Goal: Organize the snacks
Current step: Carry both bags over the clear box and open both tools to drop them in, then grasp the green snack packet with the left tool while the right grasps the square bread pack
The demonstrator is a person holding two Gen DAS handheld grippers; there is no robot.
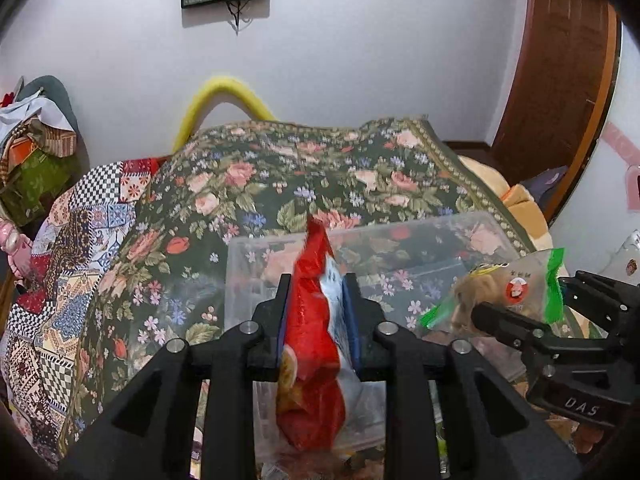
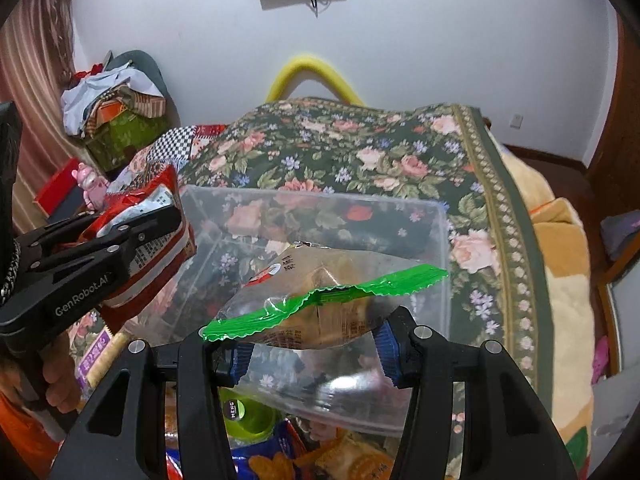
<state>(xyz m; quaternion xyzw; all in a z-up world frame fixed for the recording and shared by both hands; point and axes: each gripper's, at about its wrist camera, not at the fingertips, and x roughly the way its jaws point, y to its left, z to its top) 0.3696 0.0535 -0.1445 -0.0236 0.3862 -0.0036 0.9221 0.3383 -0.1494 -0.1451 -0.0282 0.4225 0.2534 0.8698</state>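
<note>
Jaws of the left gripper [image 1: 316, 300] clamp a red snack bag [image 1: 312, 340]; the right gripper [image 2: 316, 352] pinches a green-sealed pastry packet [image 2: 320, 304], both above the clear bin [image 2: 444, 240]. Only the right wrist view shows 1 hand [image 2: 60, 384] (lower left).

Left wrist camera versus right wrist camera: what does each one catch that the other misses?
Only the left wrist view shows the brown wooden door at the right.

Only the right wrist view shows the striped curtain, the green round lid below the tool, and loose snack packs at the bottom.

Both show the clear plastic box on the floral cloth, the left tool shut on the red snack bag, and the right tool shut on the clear green-edged pastry packet.
</note>
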